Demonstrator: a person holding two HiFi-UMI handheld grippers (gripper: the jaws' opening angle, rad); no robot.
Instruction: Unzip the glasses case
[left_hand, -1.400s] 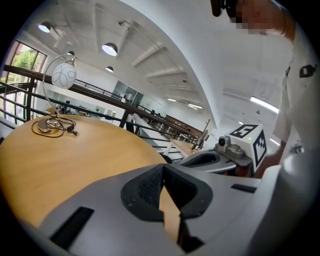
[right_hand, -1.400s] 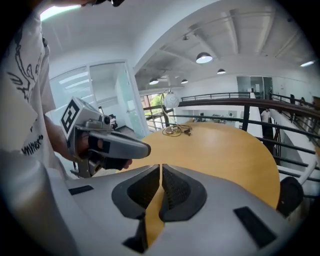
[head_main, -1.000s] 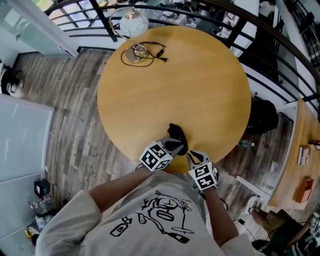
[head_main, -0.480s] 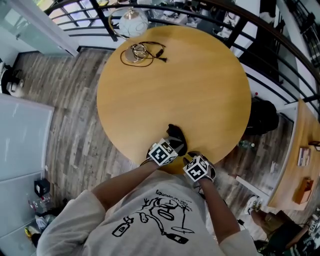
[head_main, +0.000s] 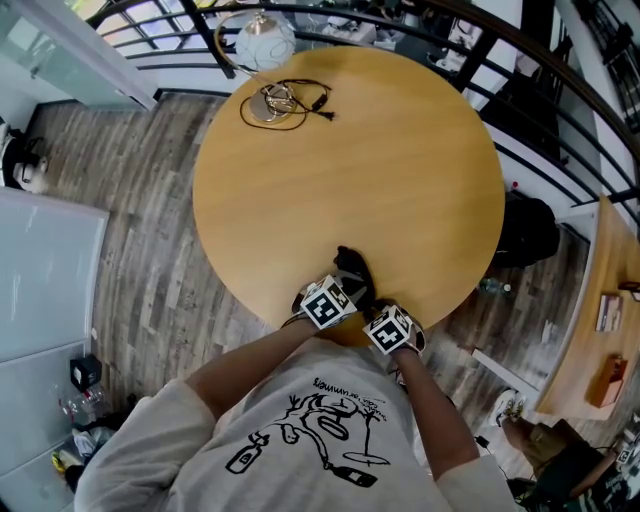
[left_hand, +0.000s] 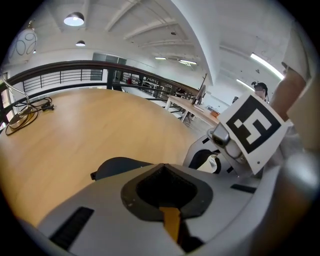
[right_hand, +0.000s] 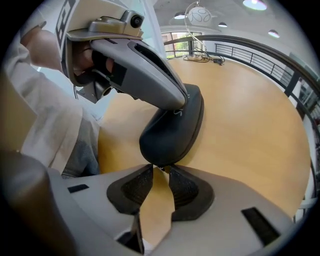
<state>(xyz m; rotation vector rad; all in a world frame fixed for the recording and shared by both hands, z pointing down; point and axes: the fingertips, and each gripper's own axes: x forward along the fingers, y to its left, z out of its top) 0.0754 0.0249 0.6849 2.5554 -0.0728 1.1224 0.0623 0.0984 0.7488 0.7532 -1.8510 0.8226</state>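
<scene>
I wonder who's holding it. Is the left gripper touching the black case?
Touching. The right gripper view shows the left gripper pressed onto the top of the glasses case, no gap.

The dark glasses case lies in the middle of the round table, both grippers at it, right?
Not the middle: in the head view the glasses case lies at the near table edge, left gripper and right gripper at it.

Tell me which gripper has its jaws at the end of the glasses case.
The right gripper: its jaws stand slightly apart at the glasses case's near tip. The left gripper rests on the case's top instead.
</scene>
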